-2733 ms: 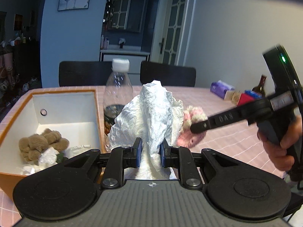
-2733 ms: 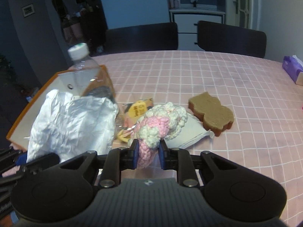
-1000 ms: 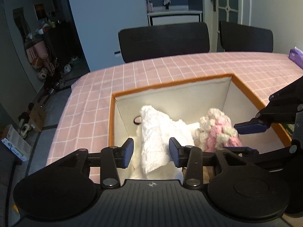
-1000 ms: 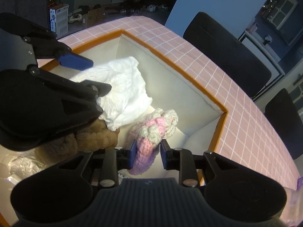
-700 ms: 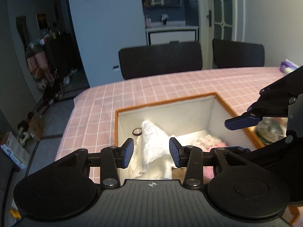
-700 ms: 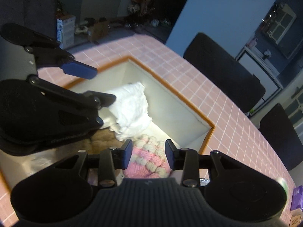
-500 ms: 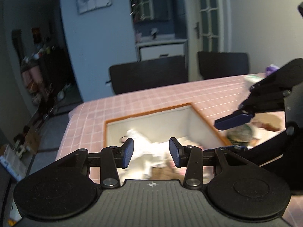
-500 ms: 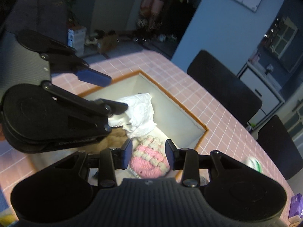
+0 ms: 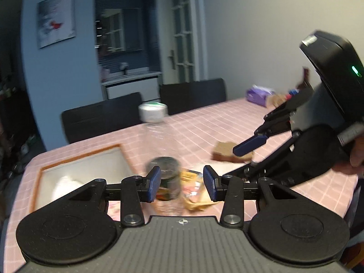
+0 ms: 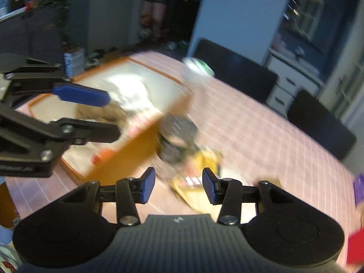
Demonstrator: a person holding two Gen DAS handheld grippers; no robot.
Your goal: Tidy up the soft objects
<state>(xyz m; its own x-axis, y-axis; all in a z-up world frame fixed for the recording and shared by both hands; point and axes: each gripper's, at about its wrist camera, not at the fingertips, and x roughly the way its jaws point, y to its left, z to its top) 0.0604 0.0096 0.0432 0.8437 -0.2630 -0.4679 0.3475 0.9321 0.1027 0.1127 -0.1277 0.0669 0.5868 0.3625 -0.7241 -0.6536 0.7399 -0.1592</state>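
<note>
My left gripper (image 9: 182, 186) is open and empty, above the table beside the orange-rimmed white box (image 9: 79, 157). A white crumpled cloth (image 9: 64, 183) lies inside the box. My right gripper (image 10: 178, 186) is open and empty too, and it also shows at the right of the left wrist view (image 9: 250, 145). The box (image 10: 141, 141) shows blurred in the right wrist view, with the white cloth (image 10: 129, 88) and a brown plush toy (image 10: 102, 113) inside. A brown sponge (image 9: 229, 153) lies on the pink checked tablecloth (image 9: 204, 127).
A clear plastic bottle with a white cap (image 9: 163, 159) stands right of the box, just ahead of my left gripper. Yellow snack packets (image 9: 193, 195) lie beside it. A purple tissue pack (image 9: 259, 94) sits at the far right. Black chairs (image 9: 102, 118) line the far side.
Both grippers let go of the white cloth and the pink knitted piece in the box. Both have lifted out and swung right, toward the bottle and packets. Both views are blurred by motion.
</note>
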